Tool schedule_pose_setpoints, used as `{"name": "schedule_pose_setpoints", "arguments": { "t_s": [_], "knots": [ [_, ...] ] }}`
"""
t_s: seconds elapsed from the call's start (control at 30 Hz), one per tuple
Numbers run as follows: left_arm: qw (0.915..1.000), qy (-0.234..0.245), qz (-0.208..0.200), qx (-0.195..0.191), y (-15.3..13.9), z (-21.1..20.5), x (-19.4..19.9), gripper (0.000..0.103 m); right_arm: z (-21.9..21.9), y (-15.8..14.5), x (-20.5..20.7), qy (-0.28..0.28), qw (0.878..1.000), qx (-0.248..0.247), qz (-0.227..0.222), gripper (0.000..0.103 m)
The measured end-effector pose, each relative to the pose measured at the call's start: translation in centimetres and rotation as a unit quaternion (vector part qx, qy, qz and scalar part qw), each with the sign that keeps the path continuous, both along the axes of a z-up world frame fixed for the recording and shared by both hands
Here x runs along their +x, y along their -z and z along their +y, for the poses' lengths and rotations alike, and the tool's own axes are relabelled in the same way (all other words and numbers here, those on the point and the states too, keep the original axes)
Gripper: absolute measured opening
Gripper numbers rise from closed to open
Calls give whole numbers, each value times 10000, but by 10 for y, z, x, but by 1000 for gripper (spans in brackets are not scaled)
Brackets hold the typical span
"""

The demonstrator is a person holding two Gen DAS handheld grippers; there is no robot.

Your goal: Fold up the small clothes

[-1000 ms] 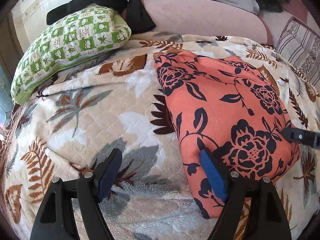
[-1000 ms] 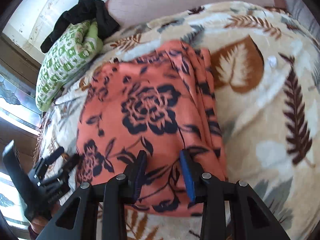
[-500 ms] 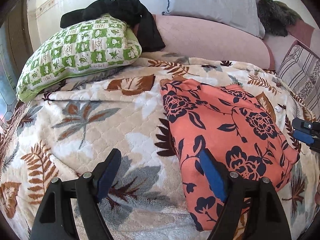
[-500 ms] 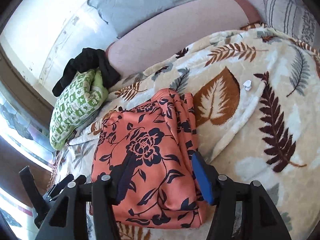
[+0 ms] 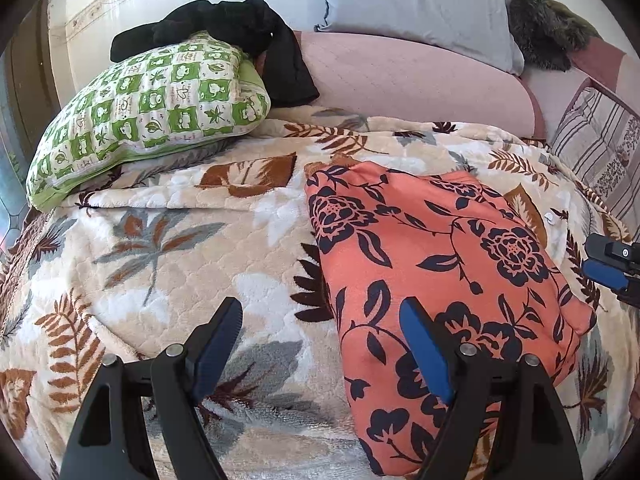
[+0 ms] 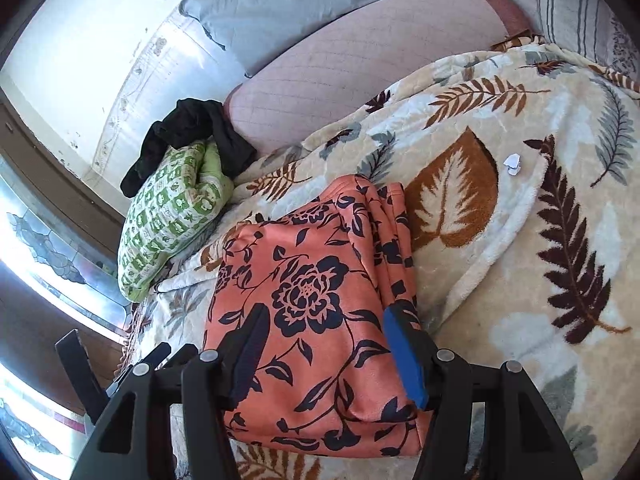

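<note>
- Hovering nearest the lens in the left wrist view, the left gripper point(image 5: 320, 344) has its jaws wide apart and holds nothing; one finger hangs over the near left edge of the folded garment point(image 5: 440, 288), the other over bare blanket point(image 5: 168, 264), which suggests a hand that is done with the cloth.
- The right gripper point(image 6: 324, 344) stands over the garment's near end with its jaws apart, pads clear of the fabric. Against the view a second ago, when those jaws sat close together low on the cloth, they have just been opening, and the gripper now looks from higher up, so more of the bed shows.
- The garment, coral with dark flowers, lies as a tidy stacked rectangle on the blanket; its layered edges show along its right side in the right wrist view. It looks left there on purpose, the fold seemingly complete. Its place is unchanged from the earlier views.
- Beyond the garment's right side, a small white scrap point(image 6: 512, 162) rests on the blanket.
- Beyond the garment's far left corner lies a green checked pillow point(image 5: 148, 112), a black cloth point(image 5: 240, 40) draped over it.
- Farthest behind the garment, a grey pillow point(image 5: 416, 8) leans on the pink bolster point(image 5: 400, 80).
</note>
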State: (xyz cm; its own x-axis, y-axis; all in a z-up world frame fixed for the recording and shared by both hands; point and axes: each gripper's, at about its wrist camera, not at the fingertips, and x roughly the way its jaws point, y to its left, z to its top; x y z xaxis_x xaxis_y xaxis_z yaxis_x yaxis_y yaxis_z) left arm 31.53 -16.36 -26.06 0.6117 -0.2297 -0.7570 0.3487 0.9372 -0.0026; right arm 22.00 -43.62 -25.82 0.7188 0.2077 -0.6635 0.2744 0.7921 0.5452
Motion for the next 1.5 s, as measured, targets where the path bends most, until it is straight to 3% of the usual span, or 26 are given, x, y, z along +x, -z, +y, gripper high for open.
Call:
{"name": "schedule_pose_setpoints", "arguments": {
  "t_s": [0.4,0.6,0.67,0.73,0.8,0.93,1.1,1.2,1.3,1.5],
  "knots": [
    [10000,89,40,-4,2,-7,1,81,-9,17,4,106,9998,114,89,63],
    [9997,106,205,38,10,-10,4,82,6,10,6,-211,9996,13,-198,63],
    [9990,97,383,210,20,-13,7,88,14,16,12,-375,9993,-23,31,63],
    [9989,91,448,105,21,-11,8,88,20,35,24,-501,9965,-142,656,63],
    [9988,116,474,-67,17,-7,9,88,20,39,27,-424,9951,-409,795,63],
    [9976,76,602,-347,15,1,16,88,-5,29,22,-171,9985,339,399,63],
    [9902,4,1063,-905,20,8,26,88,-32,31,24,217,9985,416,276,63],
    [9854,55,1260,-1142,22,9,28,88,-48,40,34,289,9967,704,282,63],
    [9855,68,1314,-1075,25,7,29,88,-57,51,40,337,9945,924,357,64],
    [9866,84,1285,-1005,28,3,30,88,-57,59,40,231,9947,914,411,64]
  ]
}}
